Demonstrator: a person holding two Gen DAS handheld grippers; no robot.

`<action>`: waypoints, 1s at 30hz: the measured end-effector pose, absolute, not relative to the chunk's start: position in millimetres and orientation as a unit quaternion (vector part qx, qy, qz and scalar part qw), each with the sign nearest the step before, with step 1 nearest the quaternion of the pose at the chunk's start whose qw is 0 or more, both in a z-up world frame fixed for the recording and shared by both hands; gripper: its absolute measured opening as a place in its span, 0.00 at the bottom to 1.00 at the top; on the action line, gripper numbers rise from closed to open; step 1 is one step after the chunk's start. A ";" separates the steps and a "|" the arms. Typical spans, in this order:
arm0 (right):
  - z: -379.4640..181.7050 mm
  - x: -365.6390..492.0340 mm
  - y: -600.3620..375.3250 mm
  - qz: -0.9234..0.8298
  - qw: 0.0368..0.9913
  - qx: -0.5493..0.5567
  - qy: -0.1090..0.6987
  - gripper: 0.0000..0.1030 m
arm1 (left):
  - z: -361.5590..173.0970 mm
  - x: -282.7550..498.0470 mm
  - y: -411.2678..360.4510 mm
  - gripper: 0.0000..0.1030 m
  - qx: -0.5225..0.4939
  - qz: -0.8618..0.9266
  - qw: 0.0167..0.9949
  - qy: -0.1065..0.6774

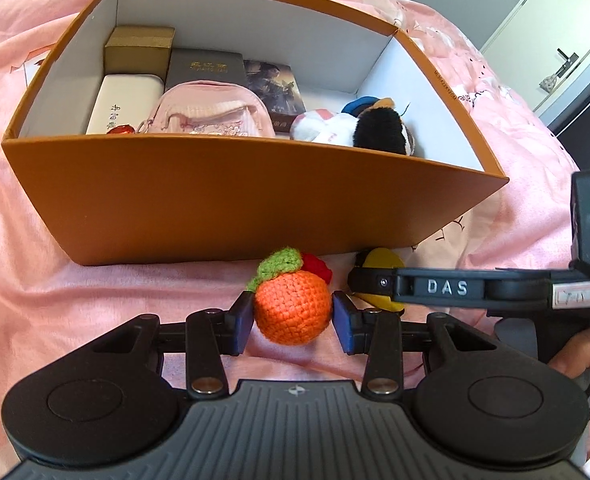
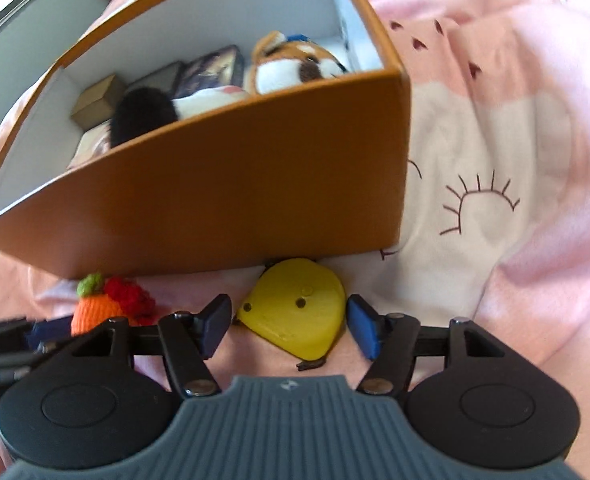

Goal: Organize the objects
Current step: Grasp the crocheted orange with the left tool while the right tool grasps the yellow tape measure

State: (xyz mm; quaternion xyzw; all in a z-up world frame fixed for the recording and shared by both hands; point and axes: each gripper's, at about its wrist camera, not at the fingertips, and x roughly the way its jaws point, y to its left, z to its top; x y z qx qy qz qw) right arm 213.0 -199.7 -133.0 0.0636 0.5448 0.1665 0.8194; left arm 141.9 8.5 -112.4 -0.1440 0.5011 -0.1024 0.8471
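Note:
An orange crocheted fruit [image 1: 293,306] with a green leaf and red bobble lies on the pink bedding in front of the orange box [image 1: 231,204]. My left gripper [image 1: 293,318] is around it, with the blue pads touching or nearly touching its sides. A yellow plastic tape-measure-like case [image 2: 297,312] lies by the box's near right corner. My right gripper [image 2: 289,326] is open around it, with small gaps on both sides. The right gripper also shows in the left wrist view [image 1: 435,288], over the yellow case [image 1: 381,264]. The crocheted fruit also shows in the right wrist view [image 2: 97,312].
The box holds a gold box [image 1: 139,50], a white case [image 1: 125,104], a pink mini backpack [image 1: 211,114], a grey book [image 1: 207,68], a picture box [image 1: 275,88] and plush toys [image 1: 359,126]. Pink bedding [image 2: 495,160] lies all around. A door [image 1: 555,60] is far right.

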 end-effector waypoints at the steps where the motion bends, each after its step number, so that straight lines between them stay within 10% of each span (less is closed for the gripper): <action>1: -134.3 214.4 -199.1 0.163 0.818 0.069 0.548 0.65 | -112.9 142.0 8.5 0.46 -0.143 -0.102 0.847 0.502; 30: -47.1 154.8 -212.3 0.213 0.860 0.032 0.462 0.59 | -47.8 109.0 7.3 0.46 -0.157 -0.158 0.865 0.450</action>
